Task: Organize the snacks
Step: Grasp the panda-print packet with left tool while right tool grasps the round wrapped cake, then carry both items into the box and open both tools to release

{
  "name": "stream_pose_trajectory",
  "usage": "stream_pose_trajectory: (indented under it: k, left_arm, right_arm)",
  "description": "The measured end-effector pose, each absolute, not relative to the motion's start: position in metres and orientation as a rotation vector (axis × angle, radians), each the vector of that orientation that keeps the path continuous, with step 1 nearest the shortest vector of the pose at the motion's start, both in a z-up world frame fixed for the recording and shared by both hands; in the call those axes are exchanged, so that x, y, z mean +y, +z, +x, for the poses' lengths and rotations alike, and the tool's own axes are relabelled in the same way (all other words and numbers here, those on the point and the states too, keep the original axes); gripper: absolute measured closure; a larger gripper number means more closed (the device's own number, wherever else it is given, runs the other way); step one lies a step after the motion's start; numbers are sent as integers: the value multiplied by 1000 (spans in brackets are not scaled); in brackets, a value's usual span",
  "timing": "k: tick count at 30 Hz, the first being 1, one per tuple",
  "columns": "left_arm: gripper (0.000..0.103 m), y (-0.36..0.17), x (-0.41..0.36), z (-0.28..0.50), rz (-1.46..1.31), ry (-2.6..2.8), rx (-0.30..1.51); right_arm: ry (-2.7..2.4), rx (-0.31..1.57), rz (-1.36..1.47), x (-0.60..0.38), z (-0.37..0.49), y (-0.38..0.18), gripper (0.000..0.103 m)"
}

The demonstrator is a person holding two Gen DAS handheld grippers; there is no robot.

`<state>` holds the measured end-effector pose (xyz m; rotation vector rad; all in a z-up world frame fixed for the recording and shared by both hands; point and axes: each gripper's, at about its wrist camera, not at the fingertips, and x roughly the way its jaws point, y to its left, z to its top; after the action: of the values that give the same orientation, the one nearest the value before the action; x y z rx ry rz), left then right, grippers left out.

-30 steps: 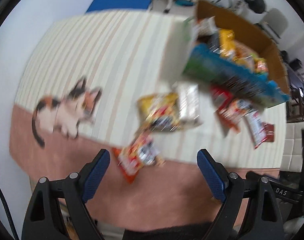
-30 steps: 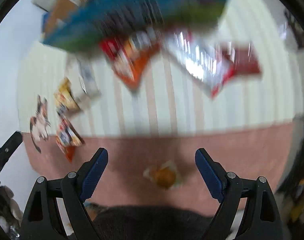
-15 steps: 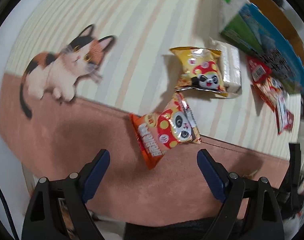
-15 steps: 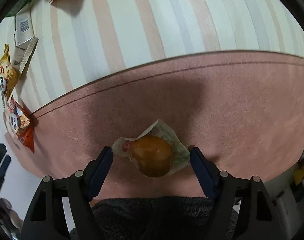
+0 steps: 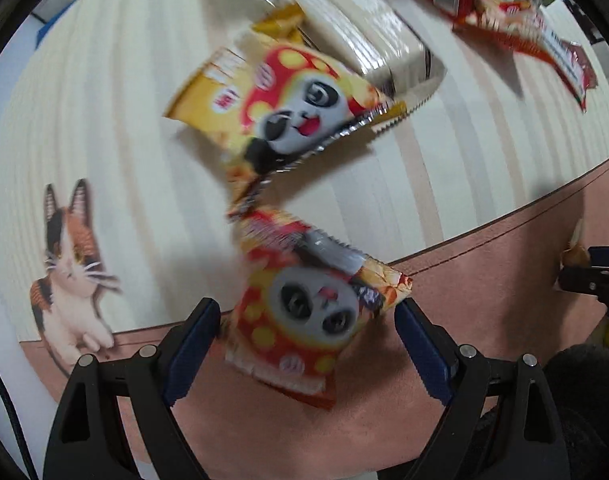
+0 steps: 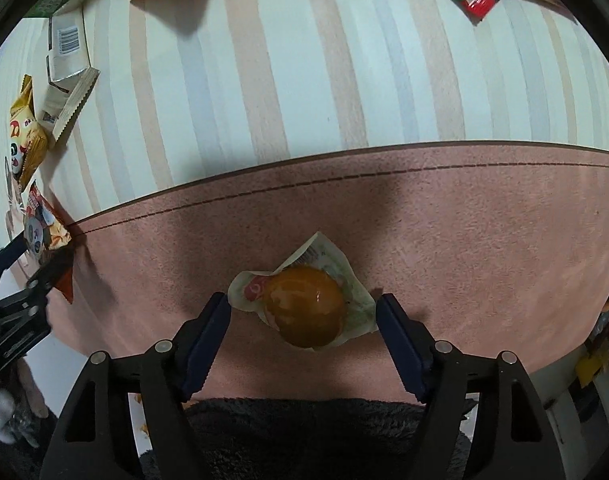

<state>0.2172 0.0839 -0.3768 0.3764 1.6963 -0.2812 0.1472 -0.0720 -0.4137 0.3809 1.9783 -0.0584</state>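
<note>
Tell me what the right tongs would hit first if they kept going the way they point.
Most likely the wrapped orange snack, which lies between the closing right tongs, on the pink mat.

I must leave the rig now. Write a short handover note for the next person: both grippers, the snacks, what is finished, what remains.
Left gripper: closing, fingers around the red panda snack bag, no grip yet.
Right gripper: closing, fingers either side of the wrapped orange snack, not pressing yet.
Both snacks lie on the pink band of the mat. The yellow panda bag, white pack and red packets lie on the striped part.
Done: nothing lifted yet.
Left: grip and put away all these snacks.
</note>
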Motion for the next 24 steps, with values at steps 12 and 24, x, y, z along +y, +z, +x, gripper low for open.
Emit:
stream_pose_trajectory:
  k: [12, 24]
  left_arm:
    - [55, -382, 107, 217, 111, -112, 1749]
    - [60, -354, 108, 154, 5, -72, 1714]
  right_arm:
    - [-58, 1961, 368, -86, 146, -421, 33]
    - [-12, 1904, 395, -98, 140, -393, 59]
